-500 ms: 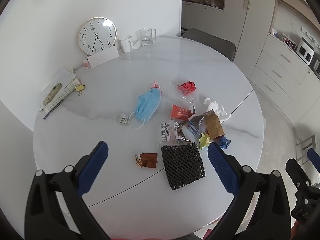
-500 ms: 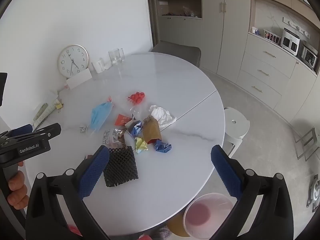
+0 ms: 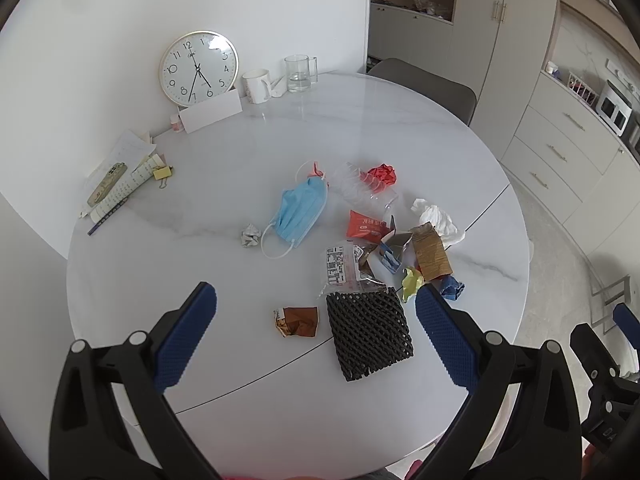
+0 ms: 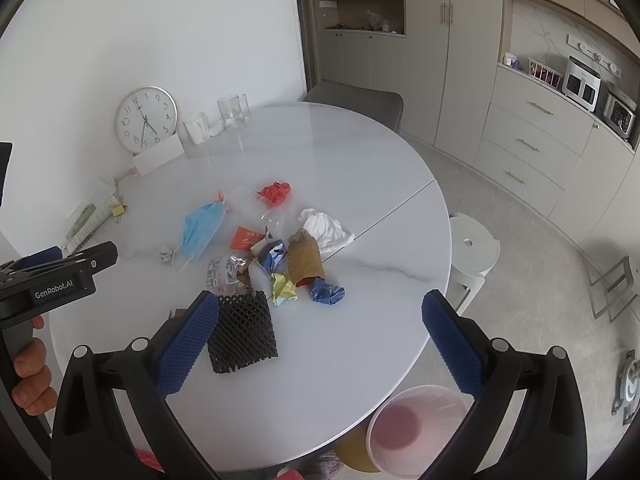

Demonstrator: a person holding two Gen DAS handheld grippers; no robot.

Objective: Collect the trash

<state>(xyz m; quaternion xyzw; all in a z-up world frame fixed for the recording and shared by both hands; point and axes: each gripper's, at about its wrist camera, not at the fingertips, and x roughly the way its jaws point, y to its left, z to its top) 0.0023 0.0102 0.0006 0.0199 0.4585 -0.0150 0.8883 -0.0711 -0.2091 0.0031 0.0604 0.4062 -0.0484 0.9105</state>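
Trash (image 3: 360, 240) lies in a heap in the middle of the round table (image 3: 200, 360), none picked up yet. The left gripper (image 3: 316, 308) and right gripper (image 4: 320, 312) hang above it, jaws wide apart, holding nothing. Next, I think, one should go down and pinch the black foam net (image 3: 368, 336), then drop it in the pink bin (image 4: 416, 428)

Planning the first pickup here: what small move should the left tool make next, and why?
Probably lower the left tool toward the black foam net. Both tools are open and empty above the table, and the net is the nearest litter, lying almost between its fingers.
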